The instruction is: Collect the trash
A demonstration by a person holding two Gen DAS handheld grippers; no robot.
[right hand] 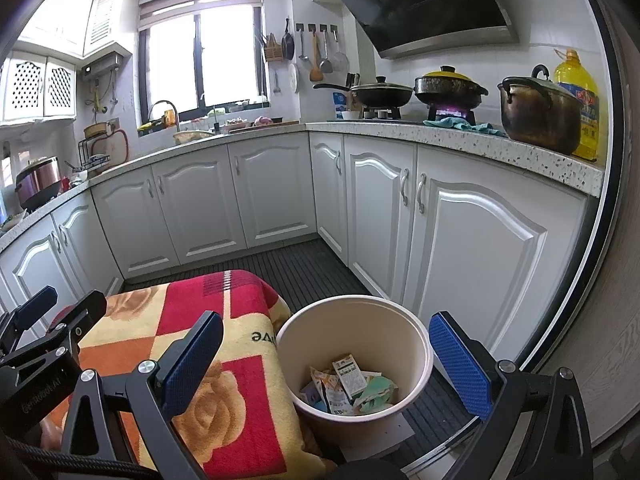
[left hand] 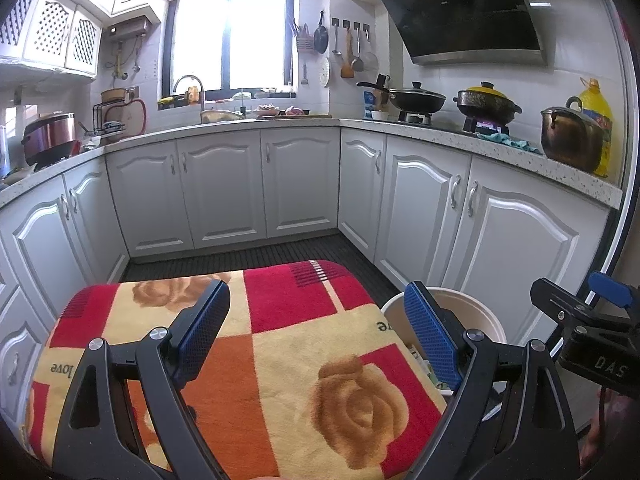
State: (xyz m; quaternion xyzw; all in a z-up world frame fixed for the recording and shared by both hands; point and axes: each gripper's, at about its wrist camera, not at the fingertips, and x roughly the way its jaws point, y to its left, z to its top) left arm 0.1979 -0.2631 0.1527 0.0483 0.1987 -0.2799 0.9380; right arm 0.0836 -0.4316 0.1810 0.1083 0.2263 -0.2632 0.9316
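Cream plastic, that's the bin (right hand: 354,356), standing on the dark ribbed floor (right hand: 304,268) just beside the rose-patterned blanket (right hand: 224,360), with crumpled wrappers and paper trash (right hand: 348,386) lying in its bottom. Right tongs (right hand: 326,364) hang spread wide above it, gripping nothing. Left tongs (left hand: 316,336) are spread over the blanket, holding nothing.

Left gripper (left hand: 316,332), right gripper (right hand: 326,364): black angular plastic frames, silver round screws, blue textured rubber finger pads (right hand: 460,364).

wide-open right gripper (right hand: 324,364) hangs over a cream bin (right hand: 416,344) holding crumpled wrappers (right hand: 350,386).
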